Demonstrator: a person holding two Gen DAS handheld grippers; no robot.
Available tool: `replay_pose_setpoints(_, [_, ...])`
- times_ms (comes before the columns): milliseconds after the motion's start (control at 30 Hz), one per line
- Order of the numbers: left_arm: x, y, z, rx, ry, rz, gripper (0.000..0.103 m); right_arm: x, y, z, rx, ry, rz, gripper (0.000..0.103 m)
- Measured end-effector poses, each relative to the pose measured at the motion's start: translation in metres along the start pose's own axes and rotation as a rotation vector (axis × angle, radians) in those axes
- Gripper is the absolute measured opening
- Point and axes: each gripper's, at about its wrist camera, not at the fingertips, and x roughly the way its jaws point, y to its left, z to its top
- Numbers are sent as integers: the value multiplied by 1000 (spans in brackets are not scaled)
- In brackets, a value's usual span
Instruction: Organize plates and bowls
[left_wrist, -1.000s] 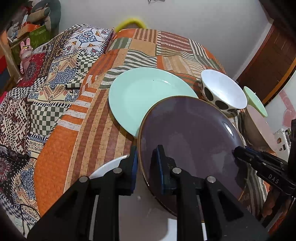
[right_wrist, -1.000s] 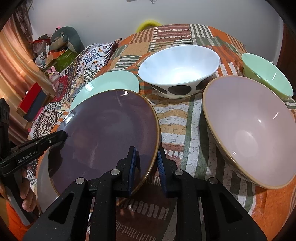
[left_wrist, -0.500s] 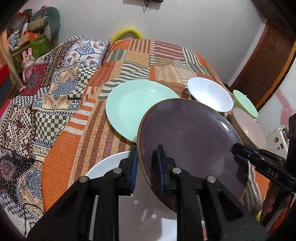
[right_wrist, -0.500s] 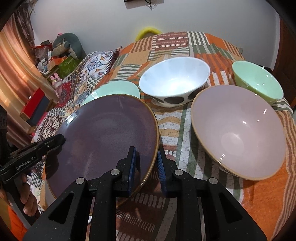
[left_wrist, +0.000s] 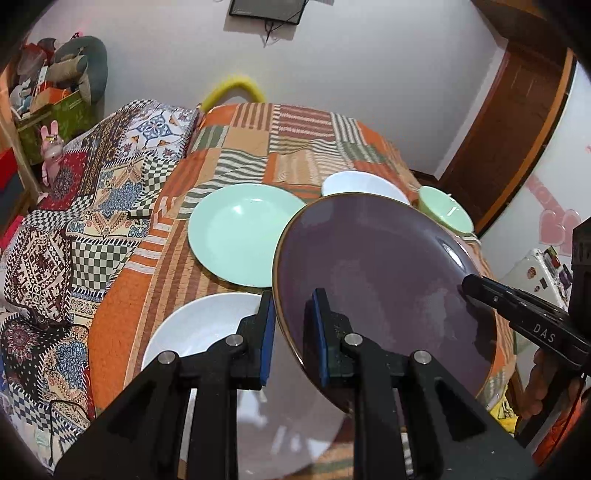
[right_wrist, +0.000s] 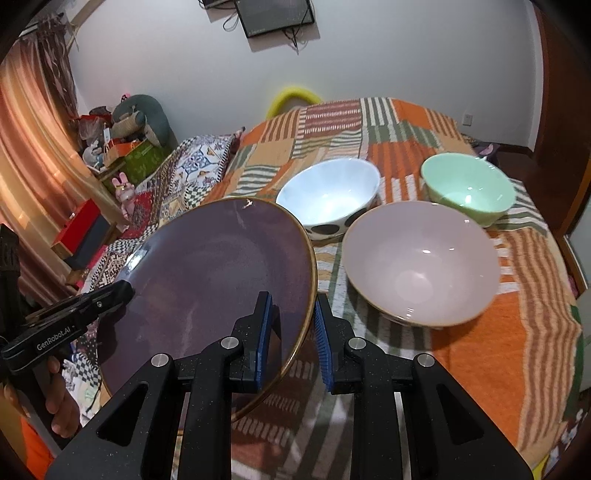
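A dark purple plate (left_wrist: 380, 280) with a gold rim is held in the air above the bed, tilted. My left gripper (left_wrist: 290, 332) is shut on its left rim. My right gripper (right_wrist: 293, 332) is shut on its right rim; the plate also shows in the right wrist view (right_wrist: 218, 280). Under it lie a white plate (left_wrist: 199, 325) and a mint plate (left_wrist: 243, 232). A pink bowl (right_wrist: 421, 273), a white spotted bowl (right_wrist: 328, 199) and a mint bowl (right_wrist: 469, 192) stand to the right.
All dishes rest on a patchwork quilt (left_wrist: 236, 147) over a bed. A wall is at the far end, a wooden door (left_wrist: 517, 122) at the right. Boxes and toys (right_wrist: 125, 144) stand at the left beside the bed.
Both grippers have lifted the purple plate higher above the bed. The dishes below look smaller and further off. The grips have not changed.
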Motion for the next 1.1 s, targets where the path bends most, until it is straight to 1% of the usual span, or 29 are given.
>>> replay_pose_setpoints(300, [-24,-30,-18,27,7,-21,19,-30,-12,-14,17,-31,-8,21])
replay_pose_setpoints(533, [-32,-52,-33,51,25,-27,19,-46,-25,-31,28,-31,-18,21])
replay_pose_setpoints(900, [-18,-78,-50,99,105,-36,20,-57,-50,-55,91,-19,-33,21])
replay_pose_setpoints(1100, [-5,-86,-55,121,144,-30,20,-53,-60,-65,116,7,-40,21])
